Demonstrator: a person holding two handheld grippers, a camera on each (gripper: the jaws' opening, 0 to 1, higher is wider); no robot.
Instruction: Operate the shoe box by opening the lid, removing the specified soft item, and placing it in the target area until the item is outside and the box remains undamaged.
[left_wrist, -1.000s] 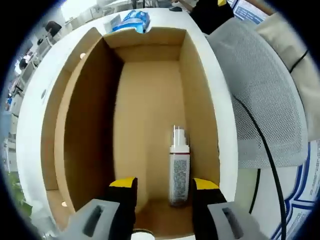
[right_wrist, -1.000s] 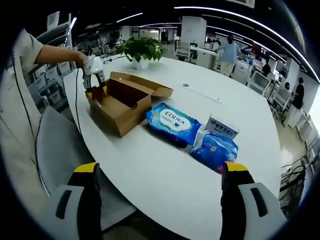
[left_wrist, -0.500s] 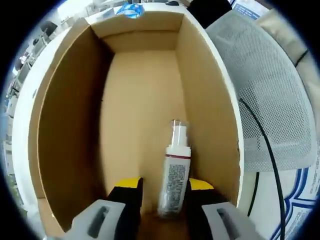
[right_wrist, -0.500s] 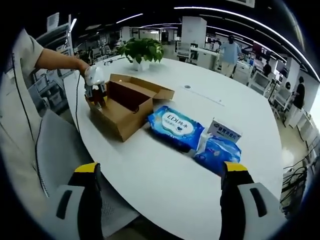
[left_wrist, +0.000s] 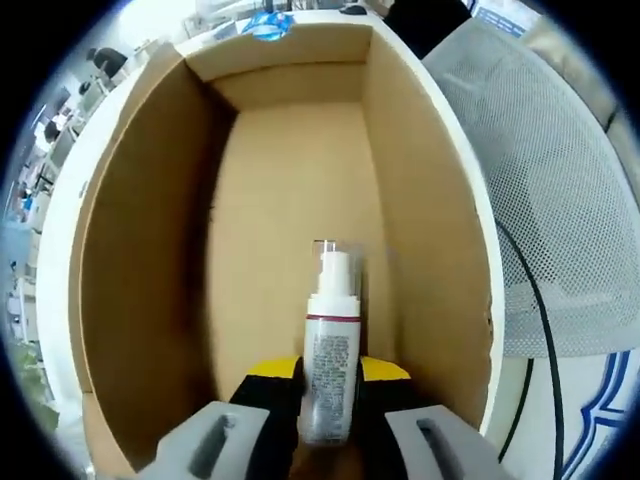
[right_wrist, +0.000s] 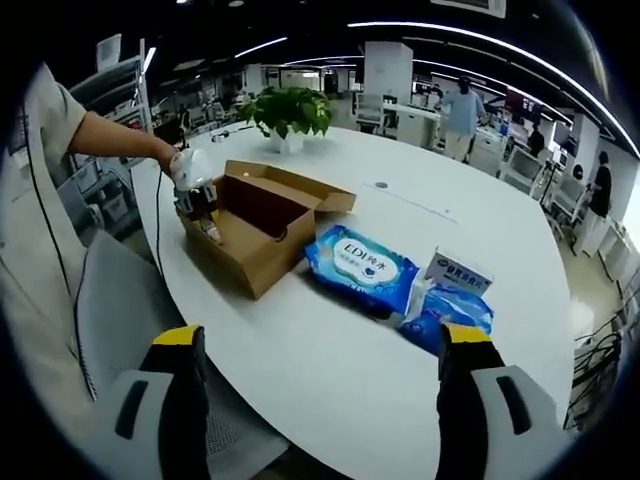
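Observation:
An open brown shoe box (left_wrist: 290, 190) lies under my left gripper (left_wrist: 328, 368). Inside it is a white spray bottle (left_wrist: 330, 340) with a red band and a clear cap. The yellow-tipped jaws press against both sides of the bottle's lower body, so the gripper is shut on it. From the right gripper view, the same box (right_wrist: 262, 222) sits on the white table (right_wrist: 330, 350) with its lid flap folded back. A person's hand holds the left gripper (right_wrist: 196, 195) at its near left end. My right gripper (right_wrist: 322, 336) hovers wide open over the table's near edge, holding nothing.
A blue wet-wipe pack (right_wrist: 365, 268), a small white carton (right_wrist: 458, 272) and another blue pack (right_wrist: 448, 312) lie right of the box. A potted plant (right_wrist: 288, 108) stands at the back. A grey mesh chair (left_wrist: 545, 190) with a black cable sits beside the table.
My left gripper has moved in over the bottle and its jaws have narrowed from beside it to pressing on it. The right gripper stays open, its view barely shifted.

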